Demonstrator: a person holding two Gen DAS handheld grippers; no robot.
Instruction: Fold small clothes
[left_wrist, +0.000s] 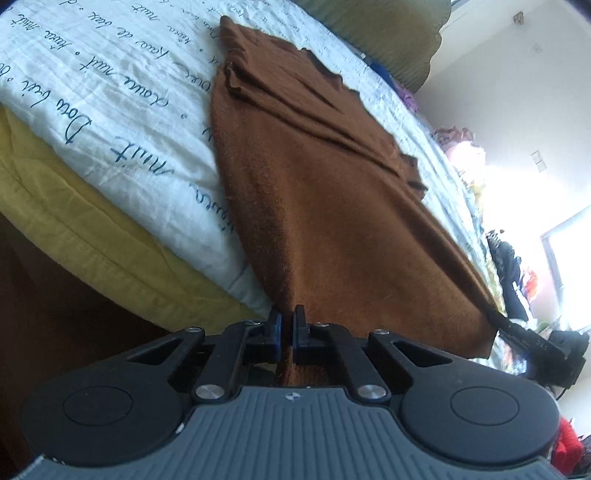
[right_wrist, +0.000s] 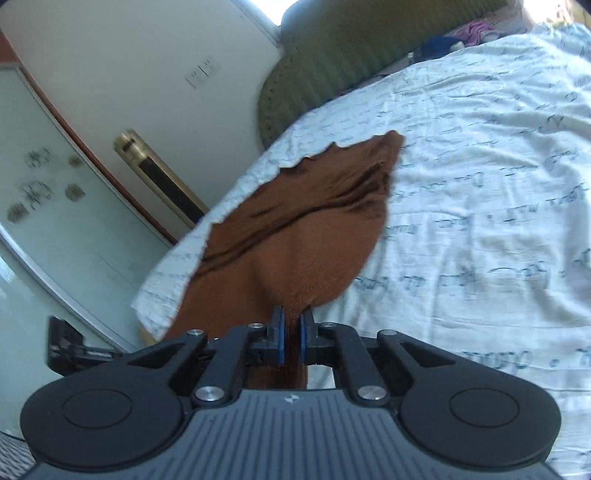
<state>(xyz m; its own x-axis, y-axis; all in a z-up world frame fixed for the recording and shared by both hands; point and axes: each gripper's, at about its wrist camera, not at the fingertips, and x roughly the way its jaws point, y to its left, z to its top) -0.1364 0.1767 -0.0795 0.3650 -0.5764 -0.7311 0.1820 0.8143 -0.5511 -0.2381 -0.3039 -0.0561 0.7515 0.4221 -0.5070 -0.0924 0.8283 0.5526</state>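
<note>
The white bedspread (left_wrist: 122, 122) carries blue handwritten script, seemingly "nuit" and "Dodo" among blurred words.
</note>
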